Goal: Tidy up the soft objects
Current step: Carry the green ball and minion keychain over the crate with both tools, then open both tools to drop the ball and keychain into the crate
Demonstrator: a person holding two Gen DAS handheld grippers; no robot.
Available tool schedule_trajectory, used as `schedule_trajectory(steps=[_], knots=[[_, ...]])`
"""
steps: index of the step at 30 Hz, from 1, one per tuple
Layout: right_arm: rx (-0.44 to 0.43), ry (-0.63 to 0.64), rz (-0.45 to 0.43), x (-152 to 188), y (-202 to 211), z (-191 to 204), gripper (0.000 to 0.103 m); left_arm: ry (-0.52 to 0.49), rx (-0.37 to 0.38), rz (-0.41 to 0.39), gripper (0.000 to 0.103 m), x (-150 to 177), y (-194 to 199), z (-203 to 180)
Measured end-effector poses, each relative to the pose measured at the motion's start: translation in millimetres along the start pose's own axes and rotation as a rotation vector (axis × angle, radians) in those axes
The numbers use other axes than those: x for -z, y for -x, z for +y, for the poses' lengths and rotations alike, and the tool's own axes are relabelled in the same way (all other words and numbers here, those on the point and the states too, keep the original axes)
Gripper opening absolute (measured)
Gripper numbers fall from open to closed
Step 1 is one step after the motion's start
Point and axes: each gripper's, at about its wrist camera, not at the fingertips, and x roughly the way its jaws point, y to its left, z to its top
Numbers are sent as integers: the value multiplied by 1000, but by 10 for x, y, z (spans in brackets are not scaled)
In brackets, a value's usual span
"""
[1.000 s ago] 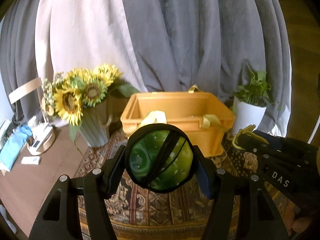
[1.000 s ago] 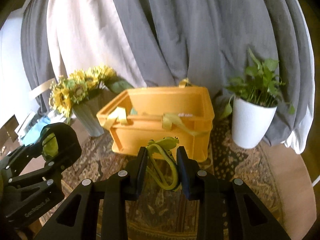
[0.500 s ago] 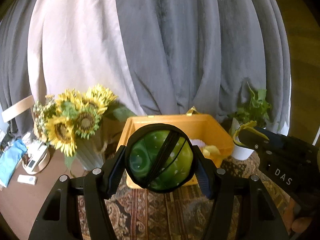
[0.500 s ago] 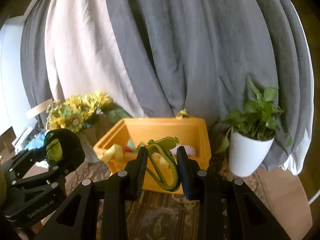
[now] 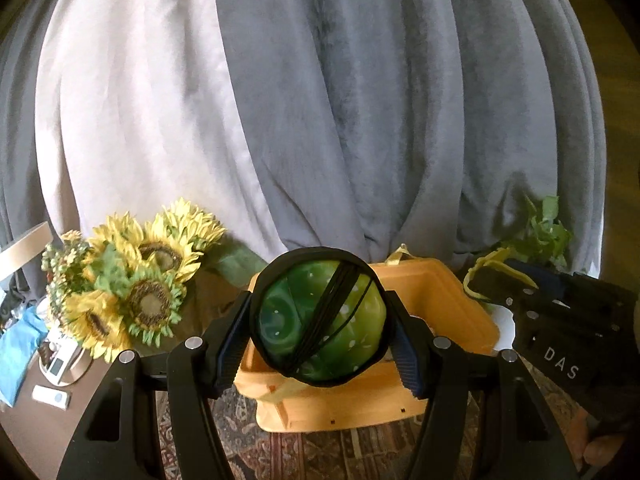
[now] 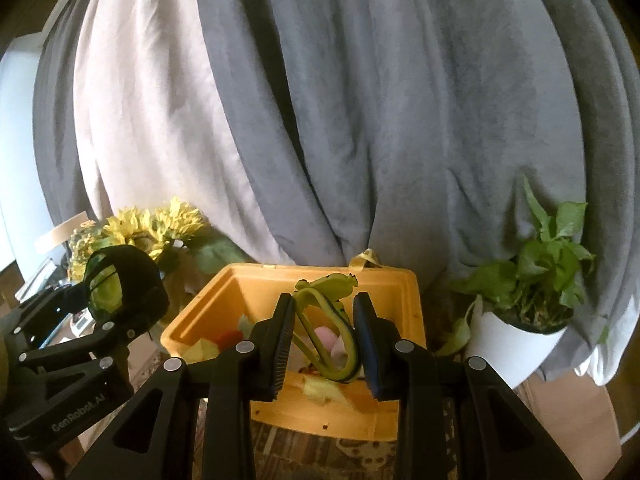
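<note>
Jaws grip green ball point(image 5: 320, 320) and lizard toy point(image 6: 326, 328) above yellow bin point(image 6: 404, 312).

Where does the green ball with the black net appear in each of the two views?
Left wrist view: the green ball is at centre, low, held between the left gripper fingers.
Right wrist view: it is at the left edge, small.
Shared landmark: the orange bin.
</note>
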Motion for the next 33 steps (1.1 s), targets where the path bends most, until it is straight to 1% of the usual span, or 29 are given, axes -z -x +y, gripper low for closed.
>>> schedule_trajectory(steps=[3, 8, 16, 21, 25, 31, 33], knots=[[-6, -5, 12, -54, -132, -31, 32, 18, 30, 24, 63, -54, -146, 5], [-21, -12, 41, -127, -371, -65, 32, 29, 48, 72, 63, -127, -399, -5], [-1, 19, 82, -185, -699, -33, 32, 7, 79, 164, 63, -152, -815, -6], [-9, 12, 149, -172, -940, -82, 32, -12, 88, 232, 63, -138, -1099, -24], [-22, -9, 224, -136, -1161, -154, 32, -24, 96, 280, 63, -114, -1301, -48], [-20, -19, 305, -54, -1444, -246, 32, -33, 128, 368, 64, -56, -1594, -57], [-22, -19, 325, -40, -1513, -265, 34, -32, 130, 394, 64, -24, -1670, -58]])
